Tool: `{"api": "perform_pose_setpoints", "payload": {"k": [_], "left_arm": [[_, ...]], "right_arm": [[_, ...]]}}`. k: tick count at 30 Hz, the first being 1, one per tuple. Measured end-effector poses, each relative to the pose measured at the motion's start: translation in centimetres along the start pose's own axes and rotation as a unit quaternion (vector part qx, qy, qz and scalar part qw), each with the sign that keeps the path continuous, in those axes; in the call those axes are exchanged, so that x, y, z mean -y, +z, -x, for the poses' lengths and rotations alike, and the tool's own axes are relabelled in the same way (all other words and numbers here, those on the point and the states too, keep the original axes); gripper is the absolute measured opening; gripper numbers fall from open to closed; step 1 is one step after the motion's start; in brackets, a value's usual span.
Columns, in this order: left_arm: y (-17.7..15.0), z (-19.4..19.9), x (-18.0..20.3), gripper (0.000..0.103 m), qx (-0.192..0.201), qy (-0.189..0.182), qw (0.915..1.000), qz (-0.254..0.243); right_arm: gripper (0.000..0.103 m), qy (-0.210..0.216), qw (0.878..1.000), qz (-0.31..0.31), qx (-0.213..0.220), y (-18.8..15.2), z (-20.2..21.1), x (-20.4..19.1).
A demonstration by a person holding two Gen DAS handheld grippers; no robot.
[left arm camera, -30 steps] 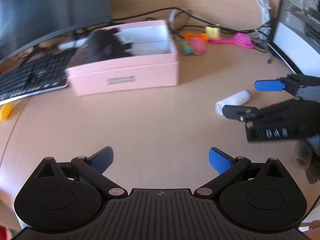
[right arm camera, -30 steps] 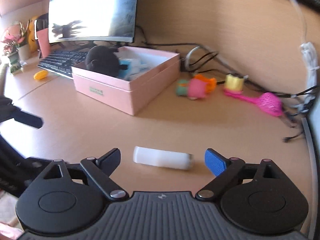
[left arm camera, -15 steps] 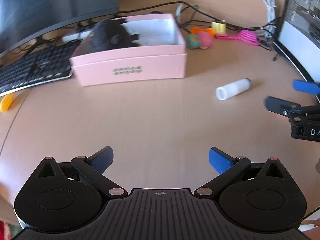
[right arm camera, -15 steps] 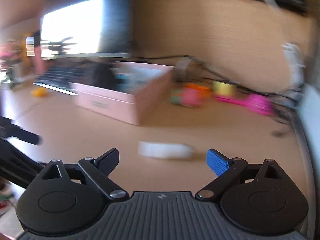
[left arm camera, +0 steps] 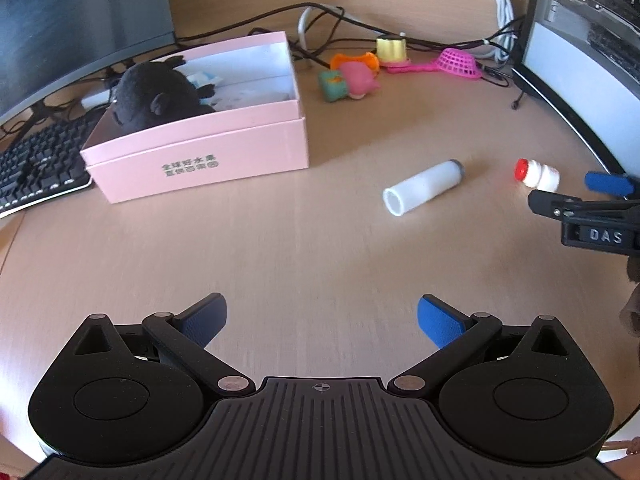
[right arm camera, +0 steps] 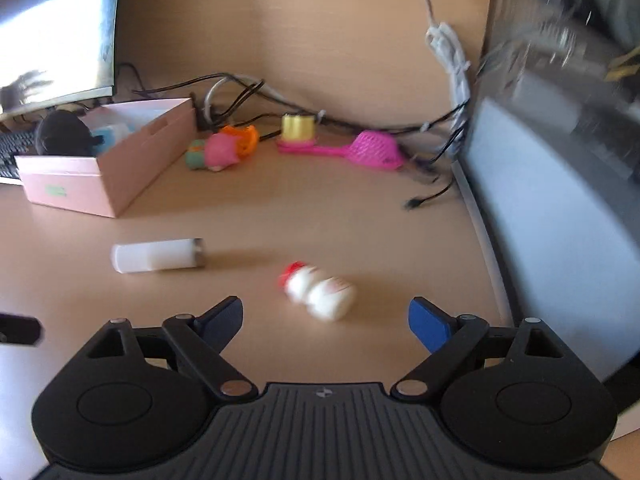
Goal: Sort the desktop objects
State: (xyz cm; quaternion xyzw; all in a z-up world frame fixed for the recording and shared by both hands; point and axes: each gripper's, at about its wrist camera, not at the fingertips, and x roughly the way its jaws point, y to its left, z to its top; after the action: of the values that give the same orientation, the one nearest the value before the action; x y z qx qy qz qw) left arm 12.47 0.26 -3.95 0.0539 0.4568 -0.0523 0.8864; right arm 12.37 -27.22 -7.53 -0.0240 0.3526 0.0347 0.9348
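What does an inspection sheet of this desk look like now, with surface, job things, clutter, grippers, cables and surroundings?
Surface: light wooden desk, no spills seen.
Job's things: white plastic cylinder tube and small white bottle with red cap lie on their sides; open pink cardboard box holds a black plush toy.
Clutter: pink plastic strainer scoop, yellow cup, pink, orange and green toys.
Grippers: left gripper open, empty; right gripper open, the bottle just ahead, untouched.
Cables: black and white cables along the back wall.
Surroundings: black keyboard, monitor.
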Motion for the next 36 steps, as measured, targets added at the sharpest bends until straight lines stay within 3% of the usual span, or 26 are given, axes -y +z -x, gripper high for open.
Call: {"api": "perform_pose_setpoints", "payload": {"k": [2, 5, 8, 12, 19, 24, 29, 31, 36], "left_arm": [[-0.1, 0.1, -0.3, 0.103, -0.001, 0.005, 1.0, 0.005], [-0.2, 0.2, -0.6, 0.103, -0.005, 0.012, 0.9998, 0.012], [-0.5, 0.2, -1.1, 0.103, -0.01, 0.019, 0.9995, 0.021], [-0.2, 0.0, -1.2, 0.103, -0.013, 0.017, 0.9992, 0.035], [2.9, -1.1, 2.0, 0.103, -0.006, -0.056, 0.9966, 0.06], [5.6, -2.8, 5.6, 0.103, 0.035, -0.03, 0.9963, 0.073], [7.2, -5.2, 9.1, 0.103, 0.059, 0.032, 0.9944, 0.081], [7.6, -6.1, 10.0, 0.103, 0.056, 0.053, 0.9937, 0.081], [7.7, -7.3, 10.3, 0.103, 0.043, 0.06, 0.9925, 0.097]], "right_arm": [[0.086, 0.006, 0.999, -0.031, -0.015, 0.4, -1.1, 0.1], [0.067, 0.012, 0.998, -0.062, -0.029, 0.7, -2.4, 0.4], [0.046, 0.005, 0.998, -0.049, -0.027, 0.9, -2.9, -0.3], [0.046, 0.014, 0.999, -0.03, -0.019, 1.0, -2.0, -0.6], [0.046, 0.039, 0.996, 0.066, 0.037, 0.3, 3.1, 0.0], [0.046, 0.099, 0.989, 0.102, 0.034, -1.7, 6.0, 1.7], [0.046, 0.148, 0.981, 0.123, 0.015, -3.6, 7.1, 2.2], [0.046, 0.162, 0.978, 0.132, 0.014, -4.0, 7.4, 2.2], [0.046, 0.177, 0.974, 0.137, 0.018, -4.6, 8.0, 2.9]]}}
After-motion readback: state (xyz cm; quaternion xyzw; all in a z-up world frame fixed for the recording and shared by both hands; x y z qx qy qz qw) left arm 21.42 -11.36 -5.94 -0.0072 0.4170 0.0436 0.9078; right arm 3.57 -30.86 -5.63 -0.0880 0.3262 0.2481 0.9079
